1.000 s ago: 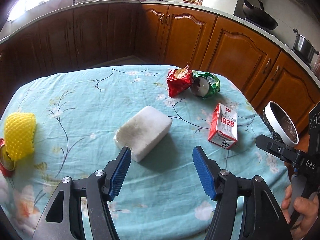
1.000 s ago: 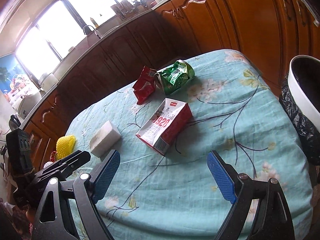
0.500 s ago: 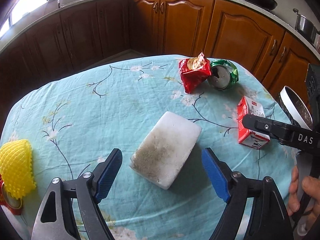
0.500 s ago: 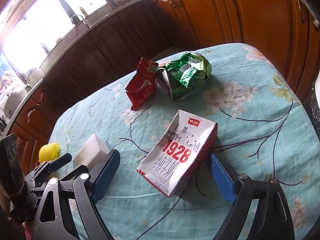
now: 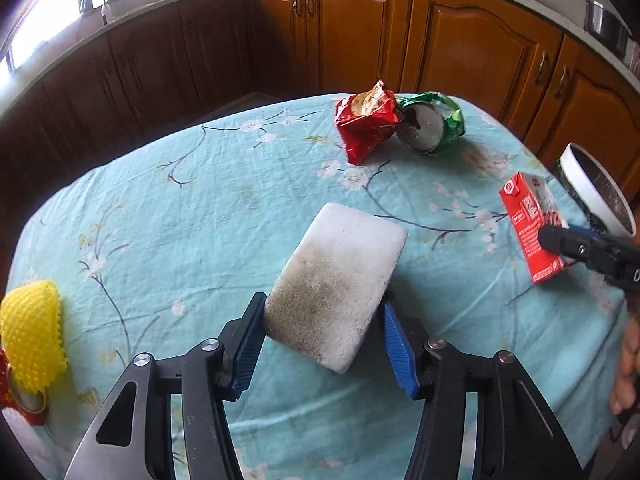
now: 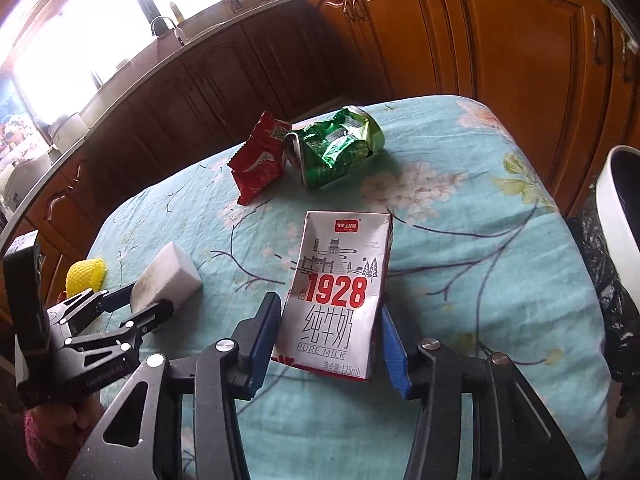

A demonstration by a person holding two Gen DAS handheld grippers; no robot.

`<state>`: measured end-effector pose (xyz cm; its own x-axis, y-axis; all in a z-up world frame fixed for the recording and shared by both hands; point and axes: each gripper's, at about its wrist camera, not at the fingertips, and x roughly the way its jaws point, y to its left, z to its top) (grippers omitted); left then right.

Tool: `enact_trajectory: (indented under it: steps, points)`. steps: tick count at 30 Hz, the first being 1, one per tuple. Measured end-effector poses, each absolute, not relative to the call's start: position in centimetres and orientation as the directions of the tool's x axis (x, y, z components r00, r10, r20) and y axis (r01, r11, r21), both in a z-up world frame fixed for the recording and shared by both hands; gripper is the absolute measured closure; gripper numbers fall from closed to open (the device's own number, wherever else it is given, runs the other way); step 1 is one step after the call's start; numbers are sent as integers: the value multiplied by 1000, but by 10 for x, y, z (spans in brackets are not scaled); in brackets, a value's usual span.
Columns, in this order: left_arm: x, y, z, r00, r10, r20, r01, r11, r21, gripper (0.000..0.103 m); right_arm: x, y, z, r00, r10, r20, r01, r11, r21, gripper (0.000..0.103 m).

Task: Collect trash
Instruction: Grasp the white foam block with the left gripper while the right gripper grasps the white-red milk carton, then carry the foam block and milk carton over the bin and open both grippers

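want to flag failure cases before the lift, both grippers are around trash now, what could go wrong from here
1. The left gripper, jaws closing, takes the soiled white foam block only at its near end; it could tilt or pivot out.
2. The right gripper, jaws closing, straddles the white-and-red 1928 milk carton at its lower part; the thin box might crush or slip.
3. The white-rimmed bin with black liner sits past the table edge; a carry could snag the turquoise floral tablecloth.

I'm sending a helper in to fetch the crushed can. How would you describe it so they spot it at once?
Start at the table with the teal floral cloth and go to its far end, nearest the wooden cabinets. Two pieces of trash lie there side by side: a red snack wrapper and, on its right, the crushed can. The can is the shiny green, dented metal one with its round silver end showing.
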<state>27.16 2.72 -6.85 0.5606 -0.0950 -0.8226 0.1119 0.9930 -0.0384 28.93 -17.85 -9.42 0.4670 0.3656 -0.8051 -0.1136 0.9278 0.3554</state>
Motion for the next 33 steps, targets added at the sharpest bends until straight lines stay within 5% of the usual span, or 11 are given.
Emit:
enact_trajectory:
  steps: [17,33]
  points:
    - [242,-78,-53,535,-363,-763,262,930,-258,49,222,-273,-64,585,339,-737,-15,913,407,55]
    - [251,-143,-41,518,-410,-751,340,904,-258,49,202,-337,-48,651,267,-711,64,913,402,56]
